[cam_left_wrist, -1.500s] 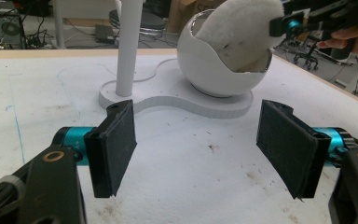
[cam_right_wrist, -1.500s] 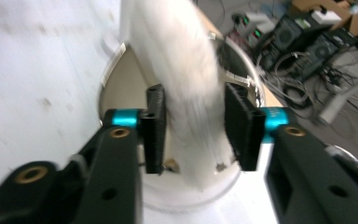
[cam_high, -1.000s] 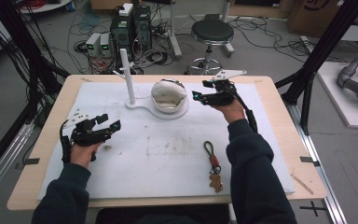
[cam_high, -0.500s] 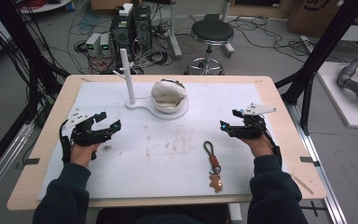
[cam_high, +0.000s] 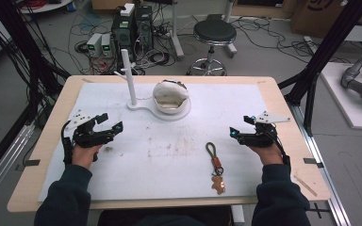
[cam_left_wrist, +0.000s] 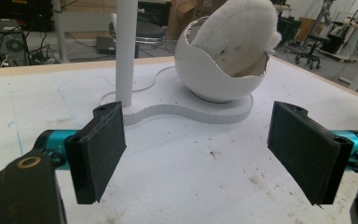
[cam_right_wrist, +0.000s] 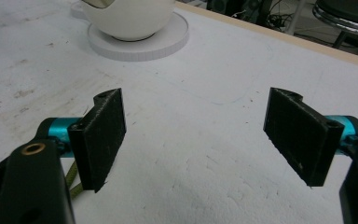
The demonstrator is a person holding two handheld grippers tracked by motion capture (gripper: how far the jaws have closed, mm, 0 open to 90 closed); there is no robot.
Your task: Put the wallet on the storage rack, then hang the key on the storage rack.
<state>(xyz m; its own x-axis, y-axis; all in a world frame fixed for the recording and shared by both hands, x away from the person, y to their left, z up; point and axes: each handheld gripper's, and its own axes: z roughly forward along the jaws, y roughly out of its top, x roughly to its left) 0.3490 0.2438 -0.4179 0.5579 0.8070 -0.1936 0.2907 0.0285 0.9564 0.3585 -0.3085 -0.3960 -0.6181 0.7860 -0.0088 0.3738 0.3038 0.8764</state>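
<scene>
- The keychain (cam_high: 215, 165) lies flat on the white mat (cam_high: 179, 150), near the front edge, between the two hands but much closer to the right one.
- Its long axis runs front to back: dark cord loop away from the person, orange strap in the middle, small brown charm nearest the person.
- The right gripper (cam_high: 238, 135) rests just to the right of the loop end and points left, so the keychain lies a little ahead of and below its open tips; its jaws stand wide apart with nothing between them.
- The left gripper (cam_high: 111, 126) sits well apart on the far left, jaws also spread and empty, facing the egg-shaped bowl (cam_high: 170, 96) and white post (cam_high: 128, 75) on their stand.
- Compared with a second ago, the right gripper has pulled back from beside the bowl to the mat's right side; the left has not moved.
- Judging by this, the right hand is better placed for the keychain.
</scene>
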